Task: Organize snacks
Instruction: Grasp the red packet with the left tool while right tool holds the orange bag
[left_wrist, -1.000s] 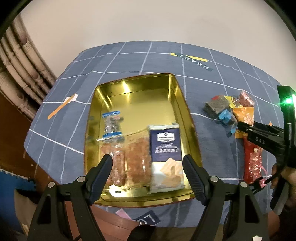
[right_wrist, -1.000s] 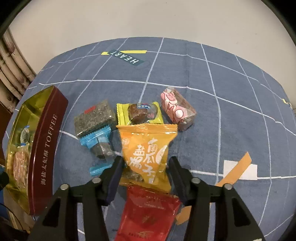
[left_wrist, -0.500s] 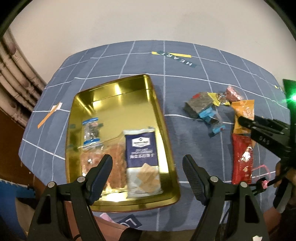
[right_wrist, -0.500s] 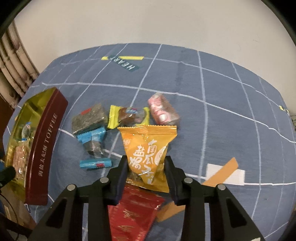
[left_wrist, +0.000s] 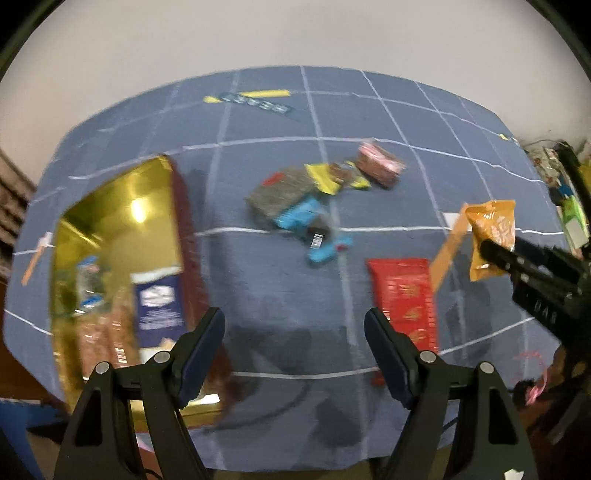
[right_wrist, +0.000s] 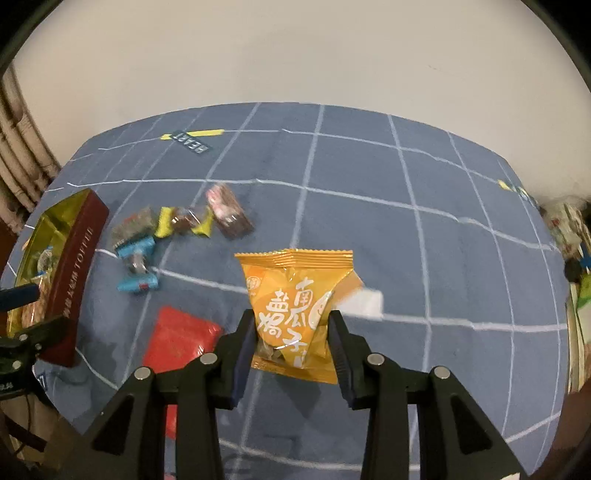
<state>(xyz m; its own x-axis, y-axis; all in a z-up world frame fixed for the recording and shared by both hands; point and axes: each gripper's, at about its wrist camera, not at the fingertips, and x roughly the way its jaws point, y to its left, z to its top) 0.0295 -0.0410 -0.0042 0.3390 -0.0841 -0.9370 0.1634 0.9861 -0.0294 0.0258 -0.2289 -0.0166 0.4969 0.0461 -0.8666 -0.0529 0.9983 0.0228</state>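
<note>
The right gripper (right_wrist: 291, 345) pinches the orange packet (right_wrist: 295, 295) clear of the cloth (right_wrist: 406, 240) — the left gripper (left_wrist: 294, 338) hangs wide, empty.

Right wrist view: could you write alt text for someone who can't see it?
The right gripper pinches an orange snack packet above a blue grid-lined tablecloth. To the left lie a red packet, small wrapped sweets and a gold toffee tin.
</note>
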